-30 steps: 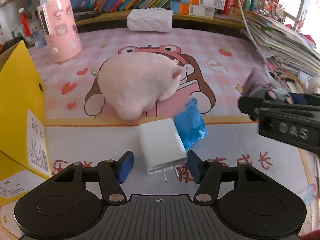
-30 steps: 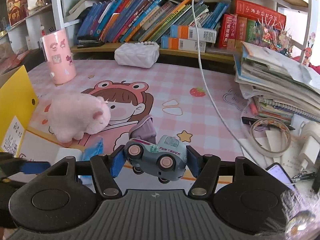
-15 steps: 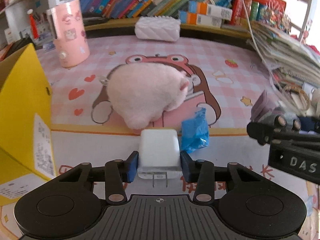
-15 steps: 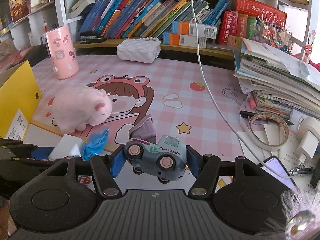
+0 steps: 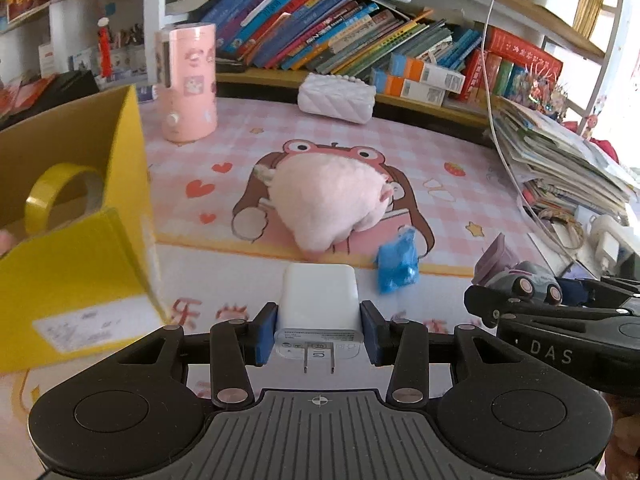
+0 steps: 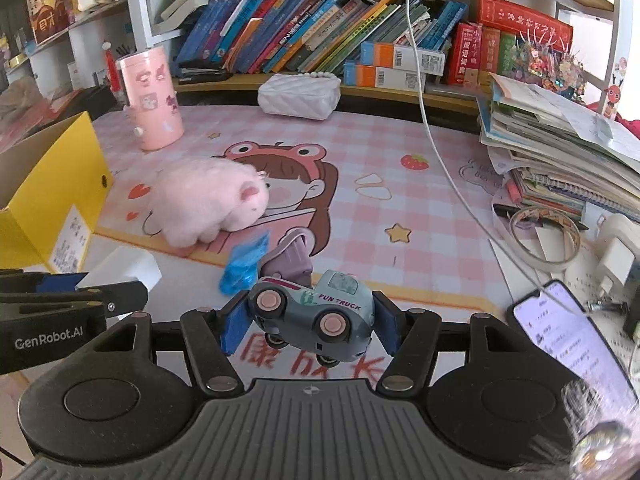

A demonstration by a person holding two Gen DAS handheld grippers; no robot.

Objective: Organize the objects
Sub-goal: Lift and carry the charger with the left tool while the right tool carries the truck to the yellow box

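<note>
The left gripper point(image 5: 319, 334) has its blue pads pressed against both sides of a white charger point(image 5: 319, 308), prongs pointing back toward the camera, and holds it clear above the desk mat point(image 5: 460, 152). The right gripper point(image 6: 310, 322) is clamped the same way on a grey-blue toy truck point(image 6: 310, 314) (its side reads "FUN TRUCK"), which sits tilted between the pads with a purple scoop raised at its back. The two grippers sit side by side, the left one showing at the left edge of the right wrist view with the charger in it. To the left stands an open yellow box point(image 5: 80, 248) with a roll of yellow tape point(image 5: 60, 192) inside. On the mat ahead lies a pink plush point(image 5: 328, 200), and just in front of it a crumpled blue wrapper point(image 5: 397, 266), the two near each other though I cannot tell whether they touch. Farther back stand a pink cup point(image 5: 188, 88) and a white quilted pouch point(image 5: 336, 98) below a shelf of books. At the right, beside a pile of notebooks, lie a ring of clear tape point(image 6: 544, 236) and a lit phone point(image 6: 568, 344).
</note>
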